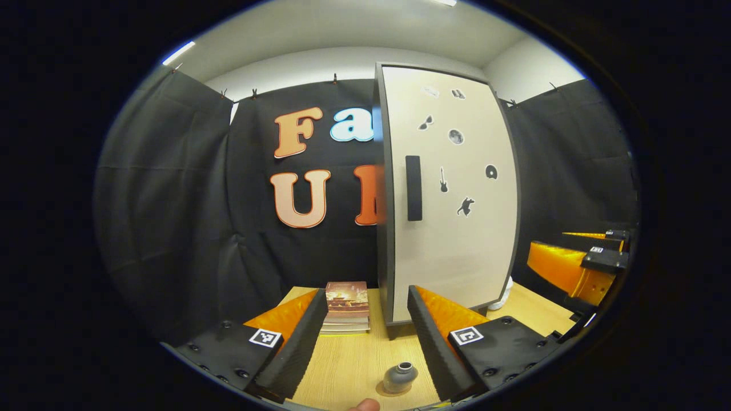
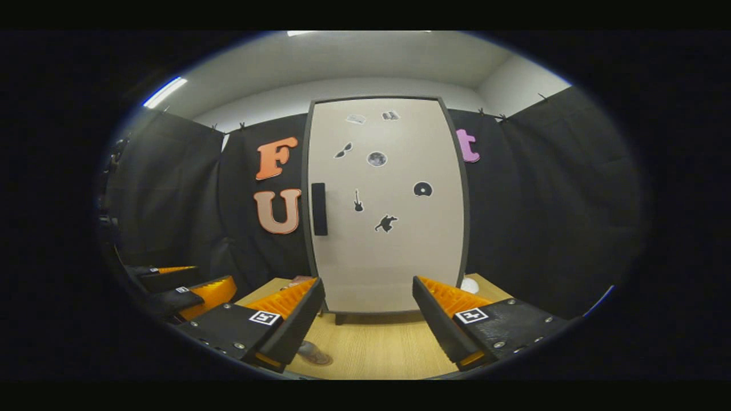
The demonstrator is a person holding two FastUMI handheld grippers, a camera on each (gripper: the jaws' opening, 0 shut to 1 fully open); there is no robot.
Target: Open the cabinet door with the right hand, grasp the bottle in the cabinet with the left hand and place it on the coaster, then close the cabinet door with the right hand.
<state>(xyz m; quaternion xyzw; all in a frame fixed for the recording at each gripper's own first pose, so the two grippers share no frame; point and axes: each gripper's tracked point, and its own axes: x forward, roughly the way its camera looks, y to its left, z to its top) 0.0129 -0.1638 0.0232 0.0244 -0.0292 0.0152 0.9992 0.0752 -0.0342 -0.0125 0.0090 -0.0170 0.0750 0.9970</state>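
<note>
Two grippers, left gripper [image 1: 365, 342] and right gripper [image 2: 368, 319], hang with fingers spread wide, holding nothing. The small grey ceramic bottle [image 1: 399, 377] sits at bottom centre on the pale wooden table [image 1: 348, 365], before the closed beige sticker-dotted cabinet door [image 1: 451, 194]

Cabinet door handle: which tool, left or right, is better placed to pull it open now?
Probably the right. The right tool is open and faces the shut cabinet door squarely, with the handle just above one finger. The left tool, also open, sees the door at an angle, from its side.
</note>
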